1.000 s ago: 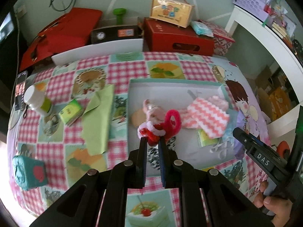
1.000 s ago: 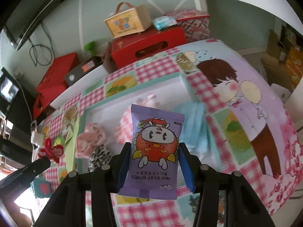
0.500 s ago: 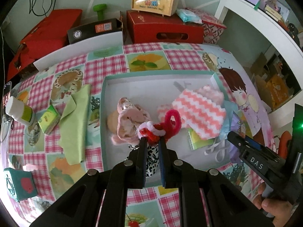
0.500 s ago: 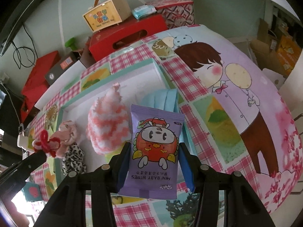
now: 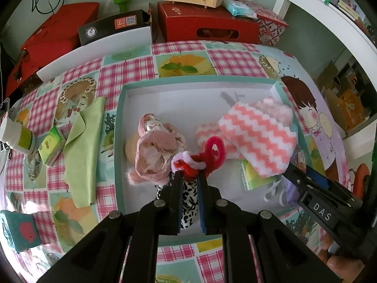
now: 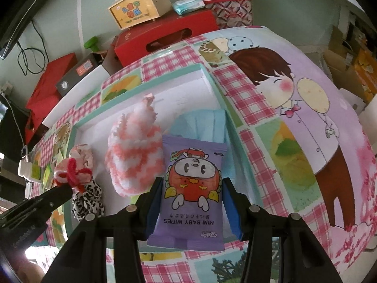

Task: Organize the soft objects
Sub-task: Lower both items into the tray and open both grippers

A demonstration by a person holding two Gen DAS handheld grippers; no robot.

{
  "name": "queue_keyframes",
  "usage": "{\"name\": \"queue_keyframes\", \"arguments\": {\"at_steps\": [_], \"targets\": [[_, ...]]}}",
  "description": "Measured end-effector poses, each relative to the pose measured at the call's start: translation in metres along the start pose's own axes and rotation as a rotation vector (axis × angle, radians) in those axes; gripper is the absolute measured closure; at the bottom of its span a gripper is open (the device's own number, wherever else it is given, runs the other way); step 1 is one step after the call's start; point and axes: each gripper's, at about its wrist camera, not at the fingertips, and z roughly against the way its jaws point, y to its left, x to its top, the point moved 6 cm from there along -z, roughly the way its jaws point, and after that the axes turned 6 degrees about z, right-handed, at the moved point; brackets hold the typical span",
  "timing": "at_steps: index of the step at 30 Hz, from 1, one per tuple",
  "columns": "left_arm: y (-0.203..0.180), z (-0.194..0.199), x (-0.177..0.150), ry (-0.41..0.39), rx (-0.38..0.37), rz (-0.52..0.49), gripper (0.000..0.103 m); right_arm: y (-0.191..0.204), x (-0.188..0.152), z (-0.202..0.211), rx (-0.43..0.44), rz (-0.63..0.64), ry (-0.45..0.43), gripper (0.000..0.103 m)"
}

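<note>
A shallow box with a teal rim (image 5: 188, 79) (image 6: 150, 87) lies on the table. My left gripper (image 5: 188, 173) is shut on a red and white fuzzy twisted piece (image 5: 202, 158) (image 6: 70, 174), just above the box. Under it lie a pink scrunched cloth (image 5: 155, 151), a leopard-print piece (image 5: 188, 202) (image 6: 87, 200) and a pink-and-white zigzag fluffy cloth (image 5: 256, 139) (image 6: 134, 155). My right gripper (image 6: 192, 189) is shut on a purple pack of mini baby wipes (image 6: 192, 188), over the box's near right corner, above a light blue cloth (image 6: 202, 125).
Left of the box lie a green cloth (image 5: 82, 148), a small green packet (image 5: 50, 145), a white bottle (image 5: 16, 134) and a teal cube (image 5: 17, 232). A green packet (image 5: 255, 179) sits in the box. Red boxes (image 5: 207, 23) stand behind the table.
Both grippers have come lower and closer to the box with their loads. The left one moved right, over the box's contents; the box looks larger in both views.
</note>
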Motion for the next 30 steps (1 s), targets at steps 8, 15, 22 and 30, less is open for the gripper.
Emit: {"name": "queue_keyframes", "arguments": {"at_steps": [8, 15, 22, 30], "targets": [[0.000, -0.005, -0.001, 0.021, 0.004, 0.002, 0.091, 0.011, -0.001, -0.004, 0.011, 0.027, 0.009, 0.051], [-0.001, -0.001, -0.003, 0.036, -0.006, 0.017, 0.091, 0.008, -0.001, 0.000, 0.003, 0.020, 0.007, 0.048], [0.000, 0.007, -0.007, 0.046, -0.019, 0.033, 0.074, 0.002, -0.003, 0.003, -0.001, 0.001, 0.016, 0.045], [0.007, 0.016, -0.012, 0.045, -0.001, 0.060, 0.057, 0.003, -0.008, 0.010, -0.008, 0.001, 0.024, 0.041]]}}
